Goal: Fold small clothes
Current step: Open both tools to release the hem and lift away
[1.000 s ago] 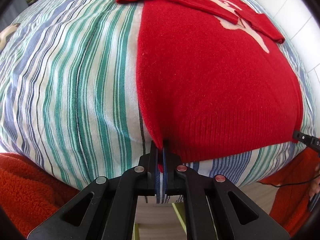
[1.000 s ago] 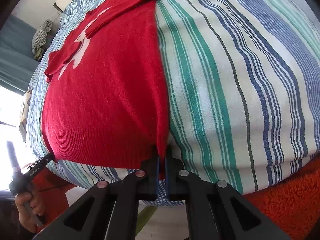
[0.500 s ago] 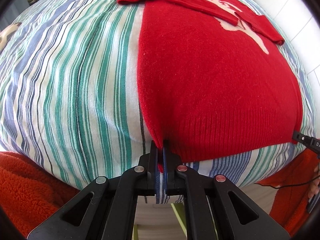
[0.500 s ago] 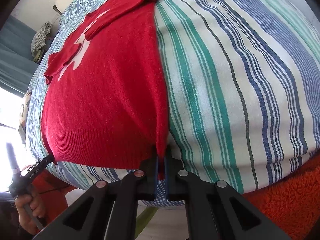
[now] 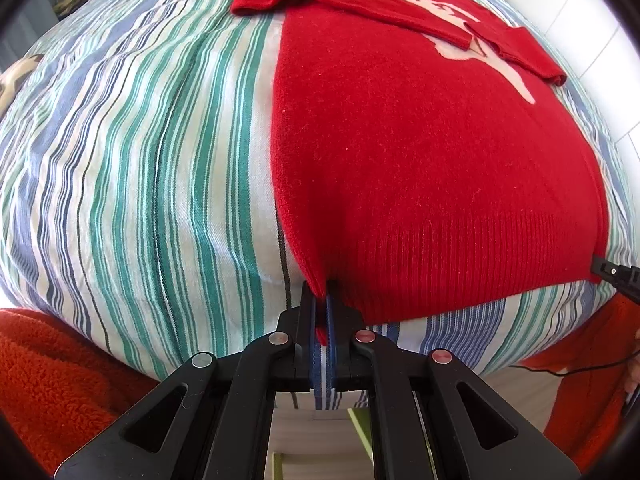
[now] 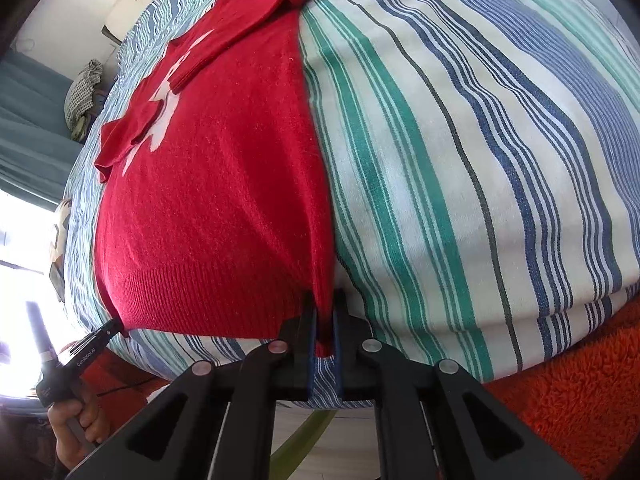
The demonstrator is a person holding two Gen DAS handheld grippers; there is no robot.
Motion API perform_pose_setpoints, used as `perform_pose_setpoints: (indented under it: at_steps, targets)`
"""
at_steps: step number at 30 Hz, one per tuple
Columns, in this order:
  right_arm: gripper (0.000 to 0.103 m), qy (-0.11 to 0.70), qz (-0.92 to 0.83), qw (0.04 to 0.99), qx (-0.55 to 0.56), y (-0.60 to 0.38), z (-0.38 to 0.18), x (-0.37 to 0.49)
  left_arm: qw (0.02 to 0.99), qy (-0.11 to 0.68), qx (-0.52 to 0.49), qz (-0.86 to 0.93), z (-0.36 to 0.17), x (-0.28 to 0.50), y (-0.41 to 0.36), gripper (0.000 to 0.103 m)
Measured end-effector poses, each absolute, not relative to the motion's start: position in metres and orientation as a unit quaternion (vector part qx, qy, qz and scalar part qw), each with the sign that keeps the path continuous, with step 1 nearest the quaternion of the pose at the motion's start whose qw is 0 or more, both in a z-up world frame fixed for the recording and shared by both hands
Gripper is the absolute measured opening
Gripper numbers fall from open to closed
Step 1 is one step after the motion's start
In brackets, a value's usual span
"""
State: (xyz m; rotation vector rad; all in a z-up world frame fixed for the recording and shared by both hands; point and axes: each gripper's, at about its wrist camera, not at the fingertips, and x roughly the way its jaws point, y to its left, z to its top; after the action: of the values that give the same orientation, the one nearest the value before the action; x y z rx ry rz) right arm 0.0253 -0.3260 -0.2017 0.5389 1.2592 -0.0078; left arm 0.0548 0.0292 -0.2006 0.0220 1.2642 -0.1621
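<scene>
The left gripper (image 5: 322,308) has its two black fingers pressed nearly together — a pinch of ribbed red knit sweater hem (image 5: 460,264) sits between its blue pads. The right gripper (image 6: 323,316) is likewise clamped on the opposite hem corner, fingers pointing forward and level.

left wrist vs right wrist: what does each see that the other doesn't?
Left wrist only: white panelled wall at upper right, and the right gripper's tip at the sweater's far hem corner.

Right wrist only: teal curtain, a bundle of checked cloth beside the bed, a bright window, and the person's left hand around the left gripper's handle.

Both: red sweater lying flat on the striped bedsheet, sleeves folded across the white chest motif, left gripper and right gripper each shut on a hem corner, orange fleece below the bed edge.
</scene>
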Motion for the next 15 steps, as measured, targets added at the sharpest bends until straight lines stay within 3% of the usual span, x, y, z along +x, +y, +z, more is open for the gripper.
perform_pose_setpoints:
  at_steps: [4, 9, 12, 14, 15]
  targets:
    - [0.016, 0.581, -0.007, 0.769, 0.268, -0.329, -0.198, 0.022, 0.804, 0.589, 0.01, -0.078, -0.2, 0.054, 0.035, 0.005]
    - [0.04, 0.583, -0.029, 0.766, 0.267, -0.33, -0.191, 0.015, 0.804, 0.589, 0.008, -0.078, -0.198, 0.051, 0.039, 0.007]
    - [0.044, 0.586, -0.051, 0.77, 0.246, -0.329, -0.185, 0.01, 0.803, 0.591, 0.009, -0.075, -0.196, 0.049, 0.042, 0.018]
    - [0.045, 0.587, -0.072, 0.773, 0.229, -0.33, -0.182, 0.007, 0.801, 0.594, 0.011, -0.07, -0.193, 0.046, 0.045, 0.039]
    - [0.045, 0.588, -0.084, 0.774, 0.222, -0.331, -0.181, 0.006, 0.8, 0.596, 0.014, -0.065, -0.192, 0.043, 0.046, 0.044]
